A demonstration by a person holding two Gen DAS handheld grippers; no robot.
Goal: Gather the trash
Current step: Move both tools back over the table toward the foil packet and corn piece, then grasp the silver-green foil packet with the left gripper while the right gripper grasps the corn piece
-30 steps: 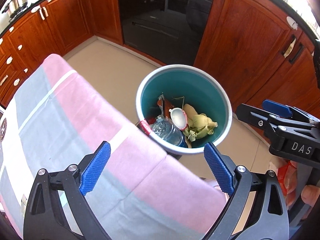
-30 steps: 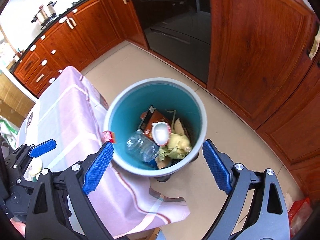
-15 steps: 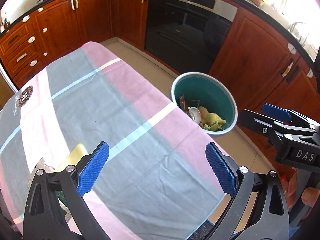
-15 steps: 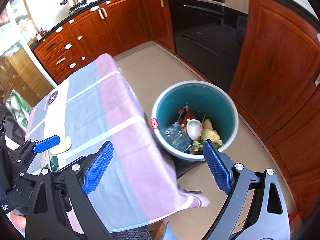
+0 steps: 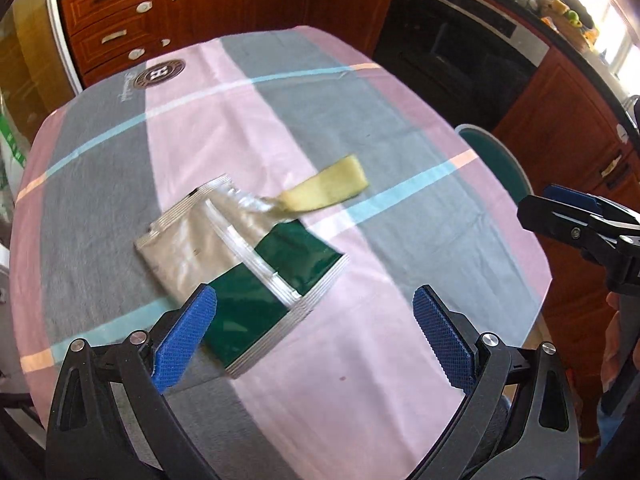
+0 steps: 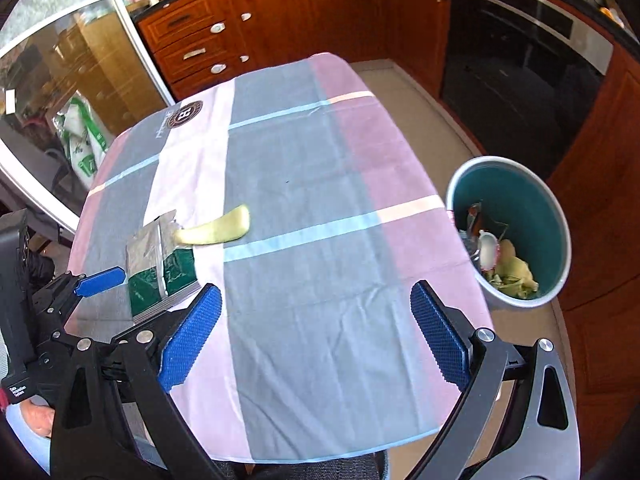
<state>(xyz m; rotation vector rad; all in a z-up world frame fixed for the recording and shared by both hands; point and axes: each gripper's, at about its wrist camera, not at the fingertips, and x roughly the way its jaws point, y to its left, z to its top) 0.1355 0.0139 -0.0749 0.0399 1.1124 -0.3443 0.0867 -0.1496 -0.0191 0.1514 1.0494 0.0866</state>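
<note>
Tabletop cloth (image 5: 400, 280): matt woven fabric, lightly creased. Pouch (image 5: 240, 256): glossy foil, silver and green, ribbed seams. Hand-held gripper pads (image 6: 188, 340): blue textured plastic on black matt frames. Cabinets (image 6: 280, 20): glossy wood. Bin (image 6: 516, 208): smooth plastic.

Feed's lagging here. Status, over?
Both grippers open, empty: left, right. Foil packet and yellow peel on tablecloth. Bin unobstructed.

Both grippers have pulled back from above the trash bin (image 6: 516, 232) to over the table. The left gripper (image 5: 316, 336), jaws spread, now has a torn silver-and-green wrapper (image 5: 240, 264) between its fingers and a yellow peel strip (image 5: 328, 192) ahead. The bin sits far right of the right gripper (image 6: 316, 336).
</note>
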